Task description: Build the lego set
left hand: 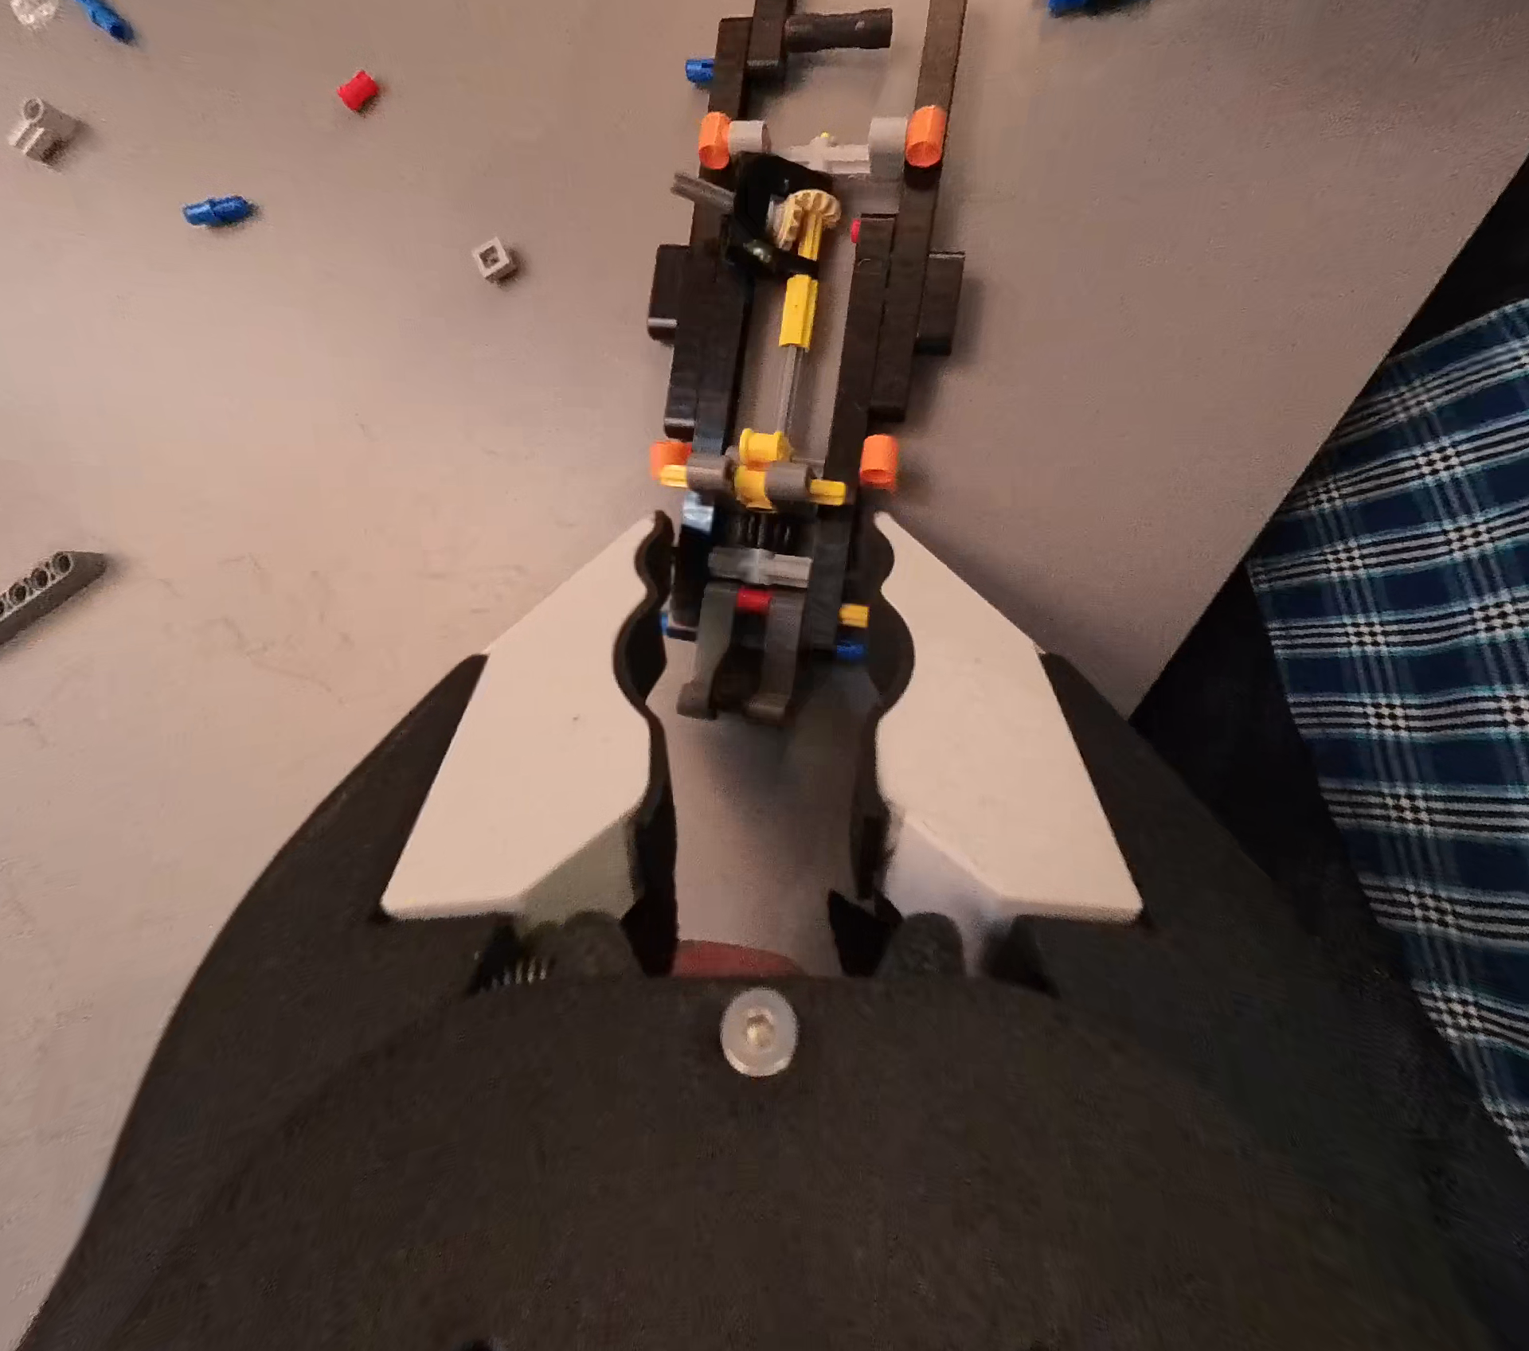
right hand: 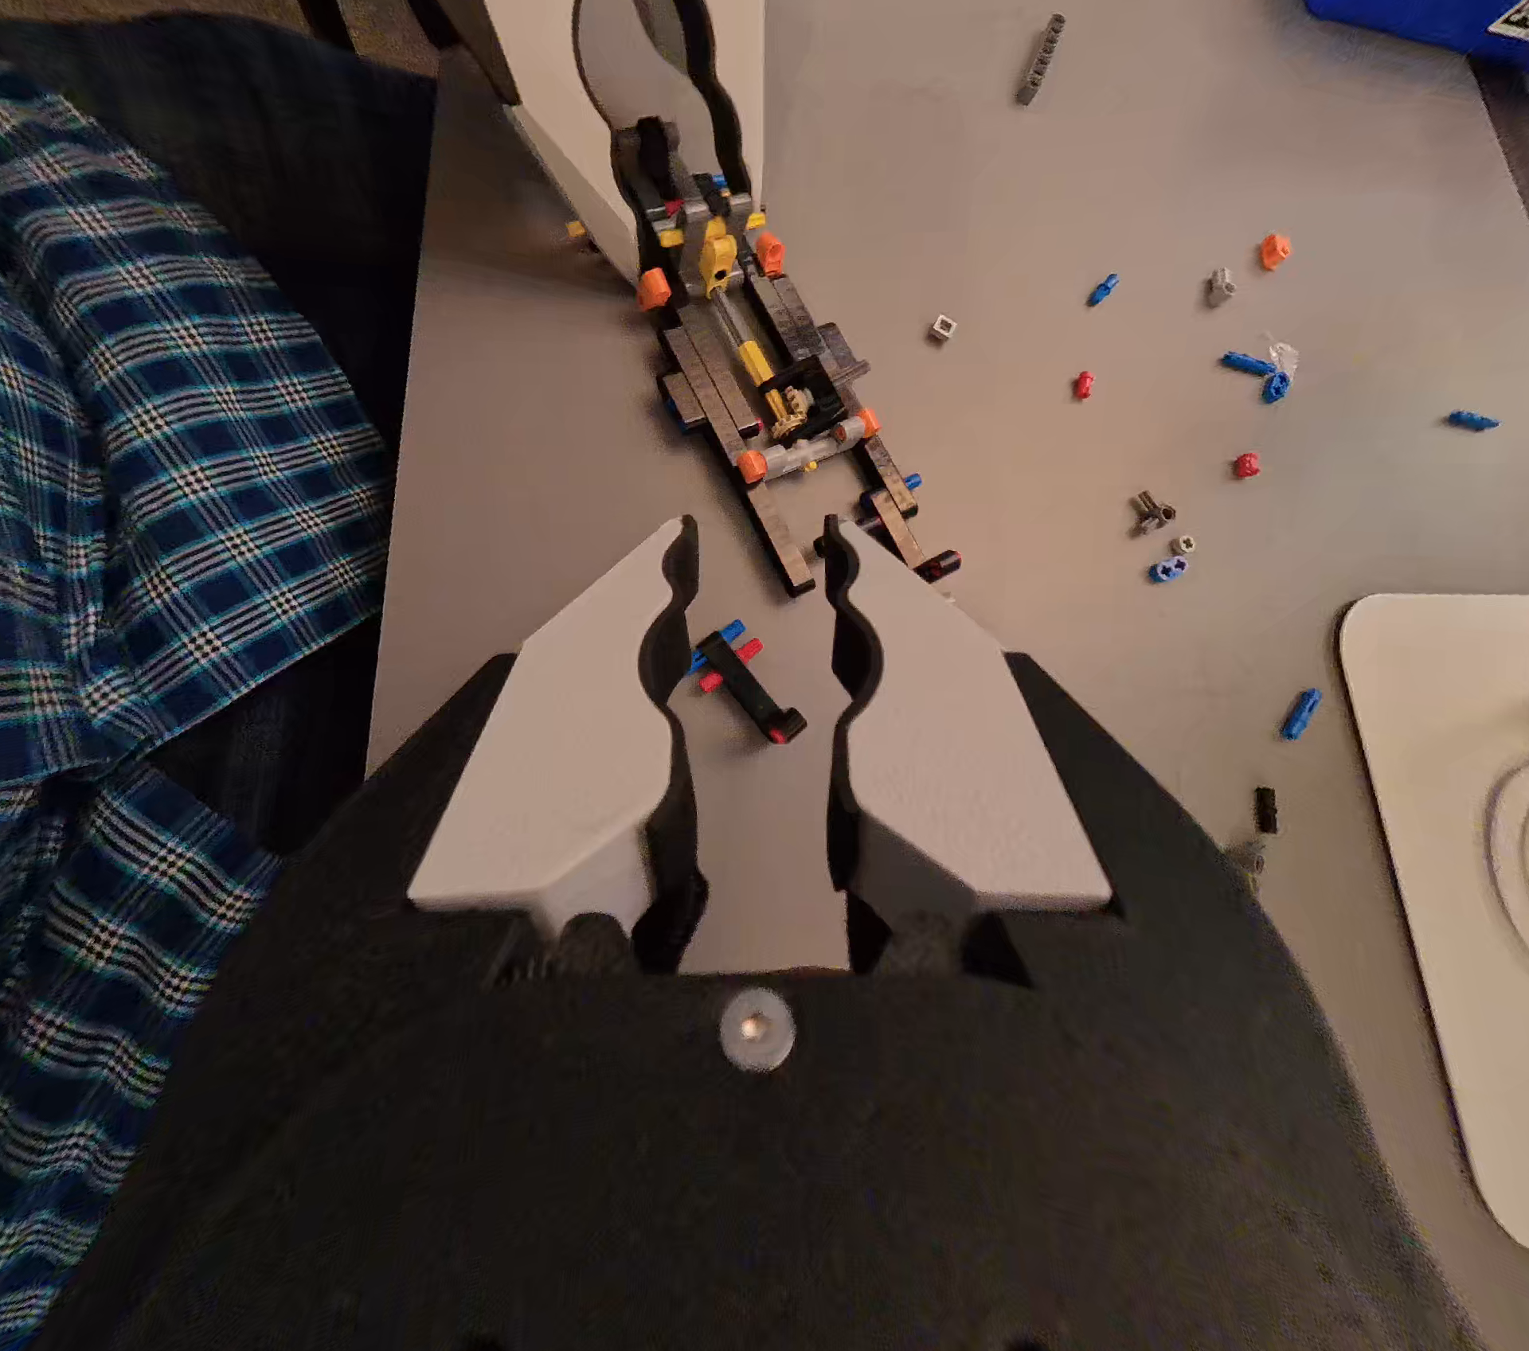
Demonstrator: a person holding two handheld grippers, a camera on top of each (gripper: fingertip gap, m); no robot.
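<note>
The long black lego chassis (left hand: 794, 352) is laid flat on the grey desk (left hand: 372, 418), and its near end is clamped between the fingers of the left gripper (left hand: 765, 550). The right gripper (right hand: 757, 525) is held open and empty just short of the chassis's other end, above a small black beam (right hand: 749, 683) fitted with red and blue pins. Loose pins and connectors are scattered across the desk, well apart from the chassis.

Warm, dim indoor light in both my views. Tabletop (left hand: 331, 401) evenly lit, soft short shadows under loose pieces, no glare. Slight motion blur throughout. Strong wide-angle bending at edges; near hand-held gripper (right hand: 757, 525) body soft.
</note>
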